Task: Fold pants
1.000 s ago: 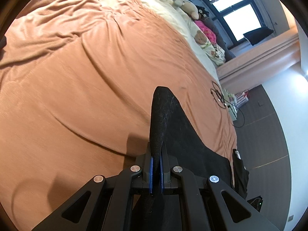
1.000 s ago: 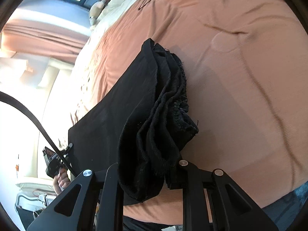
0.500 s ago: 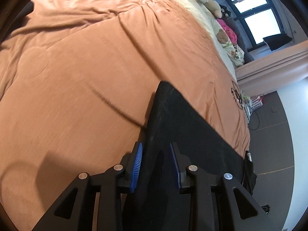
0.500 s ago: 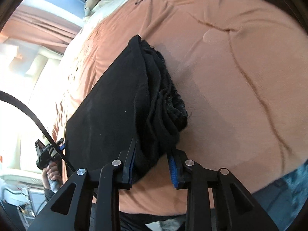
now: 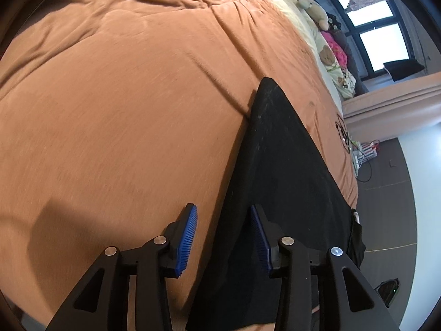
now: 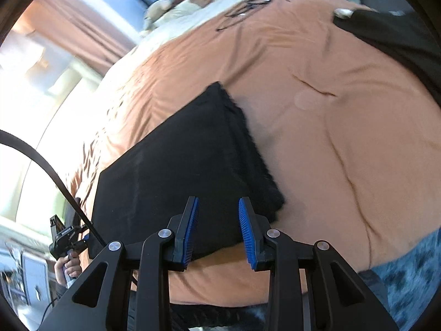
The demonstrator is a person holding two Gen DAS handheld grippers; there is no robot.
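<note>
Jaws of the left gripper (image 5: pixel 223 234) are opening, pads clear of the cloth; the right gripper (image 6: pixel 217 229) is spread, empty. The pants (image 6: pixel 187 165) lie folded on the bed (image 6: pixel 344 138). A snagged pad could drag the fold open.

Left wrist view: from behind left gripper (image 5: pixel 223 235), angled down, close over orange bedcover (image 5: pixel 124 115), facing window (image 5: pixel 369 19) at far side. Right wrist view: from behind right gripper (image 6: pixel 218 227), angled down, equally close, facing curtain (image 6: pixel 82 22) and stuffed toys (image 6: pixel 157 8). Shared by both: black pants (image 5: pixel 278 182) (image 6: pixel 176 165), bedcover (image 6: pixel 330 104), toys (image 5: pixel 314 11).
</note>
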